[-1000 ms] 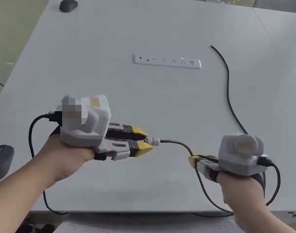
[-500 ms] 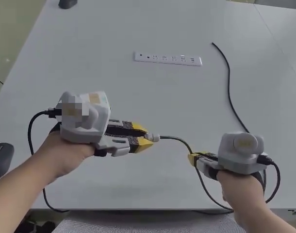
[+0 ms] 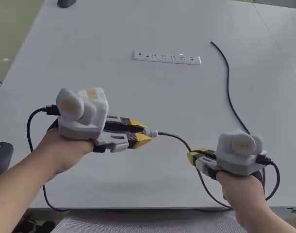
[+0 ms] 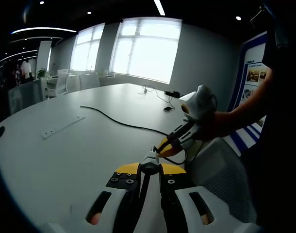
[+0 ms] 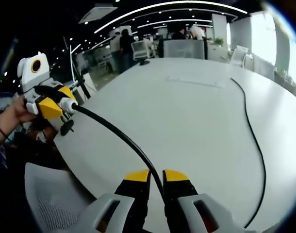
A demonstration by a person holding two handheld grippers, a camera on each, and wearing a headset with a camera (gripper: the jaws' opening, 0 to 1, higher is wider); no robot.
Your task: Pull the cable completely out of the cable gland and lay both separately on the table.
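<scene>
A small white cable gland (image 3: 151, 132) sticks out of my left gripper (image 3: 146, 135), which is shut on it above the table's near edge. The black cable (image 3: 178, 139) runs out of the gland to my right gripper (image 3: 191, 158), which is shut on the cable. In the left gripper view the gland (image 4: 150, 161) sits between my yellow fingertips (image 4: 126, 169), with the right gripper (image 4: 166, 144) beyond. In the right gripper view the cable (image 5: 120, 137) stretches from my right gripper (image 5: 156, 175) to the gland (image 5: 70, 105) in the left gripper (image 5: 58, 104).
A white power strip (image 3: 167, 58) lies on the grey table (image 3: 114, 82) further back. A second black cable (image 3: 228, 85) trails across the table's right side. A dark mouse (image 3: 0, 158) sits at the far left, another dark object (image 3: 65, 3) at the top.
My left gripper with the gland has drifted slightly left and up, and the right gripper shifted a little left. The cable between them stays slack-curved.
</scene>
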